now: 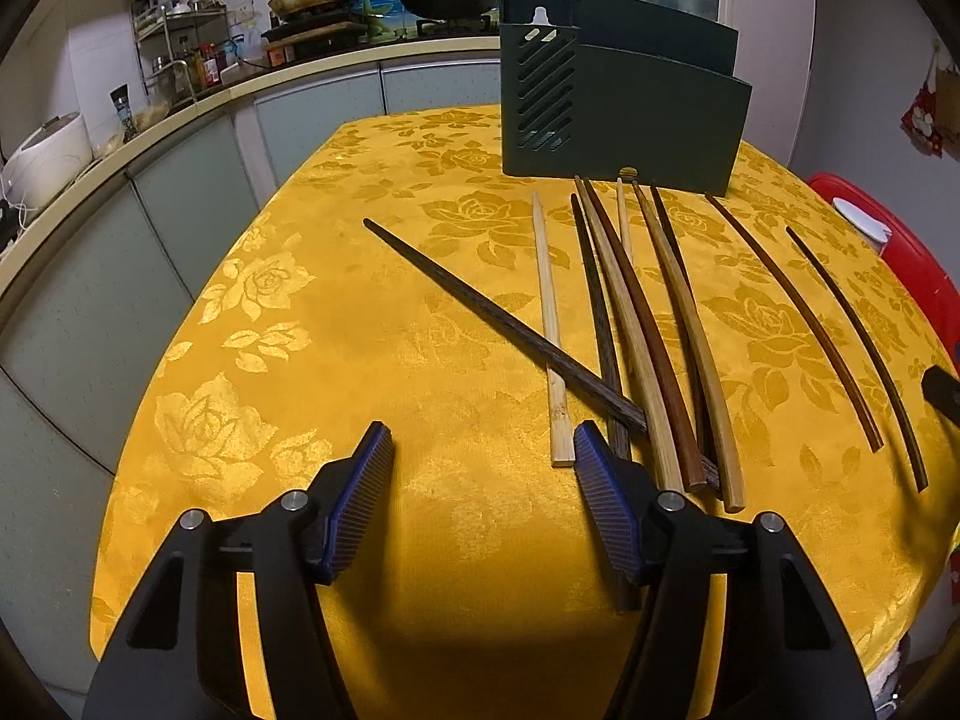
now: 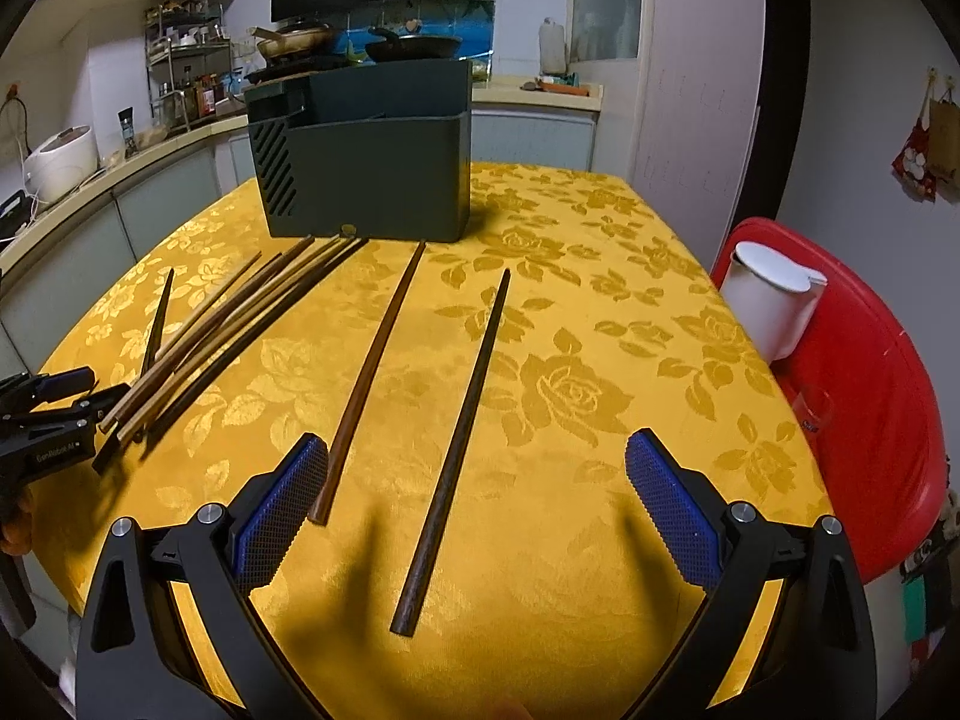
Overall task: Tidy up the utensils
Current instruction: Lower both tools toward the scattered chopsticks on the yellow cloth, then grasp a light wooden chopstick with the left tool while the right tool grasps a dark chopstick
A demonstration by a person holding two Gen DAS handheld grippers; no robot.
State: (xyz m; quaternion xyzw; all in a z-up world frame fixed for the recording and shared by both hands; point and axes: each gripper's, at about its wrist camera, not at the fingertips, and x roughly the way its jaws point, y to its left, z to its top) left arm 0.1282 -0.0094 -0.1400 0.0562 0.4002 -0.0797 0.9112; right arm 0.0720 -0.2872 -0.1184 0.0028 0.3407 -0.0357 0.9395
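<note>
Left wrist view — wooden chopsticks [image 1: 630,324], pale to dark brown; loosely bunched

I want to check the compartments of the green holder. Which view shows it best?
The right wrist view: the holder faces the camera from slightly above, so its open top and an inner divider show. The left wrist view shows the holder mainly from its slotted end, the inside hidden.
</note>
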